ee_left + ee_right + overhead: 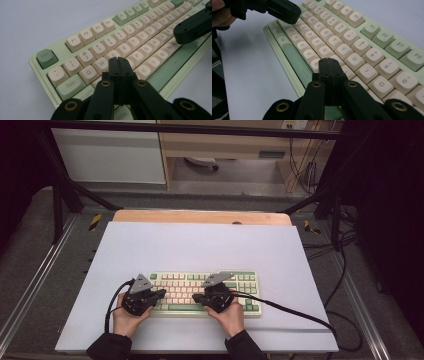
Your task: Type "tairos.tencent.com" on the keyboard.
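Hand-held gripper on the left [161,294] hangs over the left end of the keyboard [240,279], its jaws pressed together on nothing; in its own view the tip [118,61] sits above the letter rows near W and E. Keyboard lies at six o'clock on the white table [200,245], long axis running nine to three. Right hand-held gripper [196,297] is likewise pressed shut and empty, tip [329,62] above the keys by G and B. Each tip points inward, toward the other. Whether either tip touches a key is hard to tell; the keys beneath them are hidden.
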{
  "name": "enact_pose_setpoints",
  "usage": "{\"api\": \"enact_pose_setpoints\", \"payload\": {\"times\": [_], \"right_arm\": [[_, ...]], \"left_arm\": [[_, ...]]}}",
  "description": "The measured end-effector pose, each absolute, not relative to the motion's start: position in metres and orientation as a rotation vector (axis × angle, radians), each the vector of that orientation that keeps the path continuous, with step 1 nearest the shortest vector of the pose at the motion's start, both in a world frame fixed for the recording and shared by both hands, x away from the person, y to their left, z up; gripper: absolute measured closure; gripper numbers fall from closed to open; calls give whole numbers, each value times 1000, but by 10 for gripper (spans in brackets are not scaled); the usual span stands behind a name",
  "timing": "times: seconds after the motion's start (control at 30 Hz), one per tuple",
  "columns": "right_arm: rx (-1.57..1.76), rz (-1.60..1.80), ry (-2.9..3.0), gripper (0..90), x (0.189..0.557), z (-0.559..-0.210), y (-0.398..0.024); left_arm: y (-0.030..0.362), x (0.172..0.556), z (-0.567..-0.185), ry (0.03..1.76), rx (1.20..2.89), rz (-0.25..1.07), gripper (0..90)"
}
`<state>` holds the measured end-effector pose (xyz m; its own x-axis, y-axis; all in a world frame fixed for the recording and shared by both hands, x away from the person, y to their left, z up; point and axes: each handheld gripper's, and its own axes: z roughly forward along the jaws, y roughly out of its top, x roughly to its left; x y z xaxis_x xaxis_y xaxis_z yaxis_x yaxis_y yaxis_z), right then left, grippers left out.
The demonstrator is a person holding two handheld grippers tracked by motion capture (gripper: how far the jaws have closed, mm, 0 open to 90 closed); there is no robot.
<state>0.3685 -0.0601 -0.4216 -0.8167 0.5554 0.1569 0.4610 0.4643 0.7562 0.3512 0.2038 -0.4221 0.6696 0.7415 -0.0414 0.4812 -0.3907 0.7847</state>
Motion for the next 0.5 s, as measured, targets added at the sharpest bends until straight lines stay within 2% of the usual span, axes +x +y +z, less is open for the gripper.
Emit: {"api": "enact_pose_setpoints", "payload": {"times": [0.5], "right_arm": [[932, 1257, 2559, 900, 369, -409, -87]], "left_arm": [[203, 351, -421, 941, 2062, 406, 900]]}}
